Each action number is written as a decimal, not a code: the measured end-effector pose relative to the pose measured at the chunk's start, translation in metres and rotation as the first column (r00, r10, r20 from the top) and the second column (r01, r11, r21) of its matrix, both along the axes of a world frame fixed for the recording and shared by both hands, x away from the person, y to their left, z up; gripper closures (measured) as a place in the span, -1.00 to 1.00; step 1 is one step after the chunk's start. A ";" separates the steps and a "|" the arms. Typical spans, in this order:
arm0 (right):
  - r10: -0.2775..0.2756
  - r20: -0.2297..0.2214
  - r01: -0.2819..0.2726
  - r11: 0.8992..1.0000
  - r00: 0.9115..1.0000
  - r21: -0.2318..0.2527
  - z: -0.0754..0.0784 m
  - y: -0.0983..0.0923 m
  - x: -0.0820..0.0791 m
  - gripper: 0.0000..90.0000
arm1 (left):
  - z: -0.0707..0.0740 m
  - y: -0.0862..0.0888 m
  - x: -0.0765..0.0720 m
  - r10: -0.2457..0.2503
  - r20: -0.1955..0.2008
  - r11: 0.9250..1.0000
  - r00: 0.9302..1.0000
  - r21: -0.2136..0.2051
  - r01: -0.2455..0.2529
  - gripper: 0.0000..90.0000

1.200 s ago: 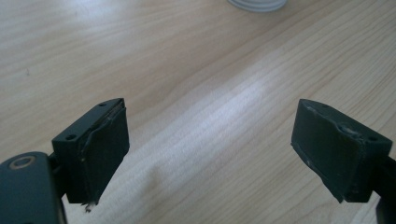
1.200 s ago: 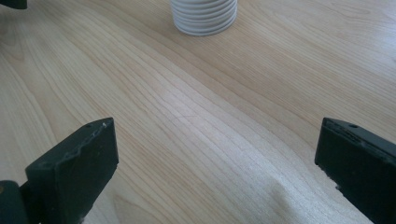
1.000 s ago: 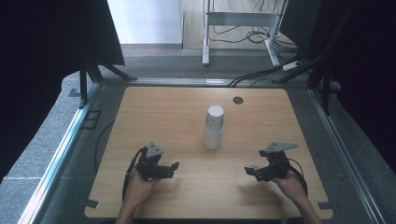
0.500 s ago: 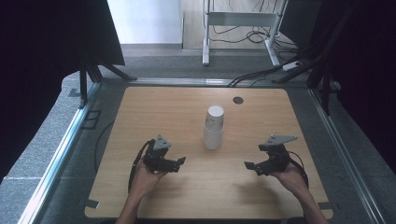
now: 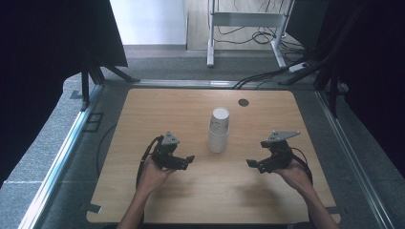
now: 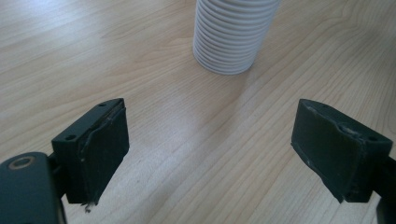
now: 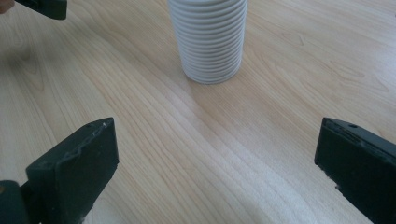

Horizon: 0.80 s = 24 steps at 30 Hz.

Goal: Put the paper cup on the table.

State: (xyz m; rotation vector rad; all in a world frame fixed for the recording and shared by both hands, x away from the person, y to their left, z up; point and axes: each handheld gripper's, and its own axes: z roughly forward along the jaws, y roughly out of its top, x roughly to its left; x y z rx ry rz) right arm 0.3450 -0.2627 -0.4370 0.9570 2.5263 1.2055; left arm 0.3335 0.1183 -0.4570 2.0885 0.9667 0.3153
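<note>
A white stack of nested paper cups [image 5: 218, 130] stands upside down near the middle of the wooden table [image 5: 157, 109]. My left gripper [image 5: 189, 160] hovers to its lower left, open, jaws aimed toward the stack [image 6: 232, 35] with nothing between them. My right gripper [image 5: 251, 164] hovers to the stack's lower right, also open and empty, and faces the stack [image 7: 209, 39] from the other side. The left gripper's jaw tip [image 7: 42, 7] peeks in at the top left of the right gripper view.
A small dark round grommet [image 5: 243, 102] sits in the table near its far edge. Metal rails [image 5: 62, 152] run along both sides of the table, with black curtains beyond. Cables [image 5: 260, 76] lie on the floor behind the table.
Both grippers have moved inward toward the cup stack and lifted slightly. Their jaws stay as wide as before.
</note>
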 end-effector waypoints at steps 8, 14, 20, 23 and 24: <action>0.022 0.005 -0.022 1.000 1.000 -0.018 0.009 0.009 0.007 -1.00 | 0.002 -0.007 0.011 -0.021 0.005 0.999 1.000 0.033 0.021 -0.75; 0.032 0.002 -0.032 0.999 0.999 -0.002 0.014 0.013 0.014 -1.00 | 0.004 -0.012 0.020 -0.037 0.003 0.999 0.999 0.029 0.037 -0.75; 0.046 -0.003 -0.046 0.999 0.999 0.016 0.018 0.017 0.019 -0.99 | 0.006 -0.018 0.028 -0.055 0.003 0.998 0.998 0.003 0.055 -0.75; 0.050 0.000 -0.050 0.999 0.999 0.014 0.020 0.020 0.022 -0.99 | 0.006 -0.022 0.032 -0.067 0.006 0.998 0.998 -0.005 0.067 -0.75; 0.053 0.001 -0.053 0.999 0.999 0.014 0.021 0.021 0.024 -0.99 | 0.006 -0.023 0.033 -0.070 0.006 0.998 0.998 -0.010 0.070 -0.75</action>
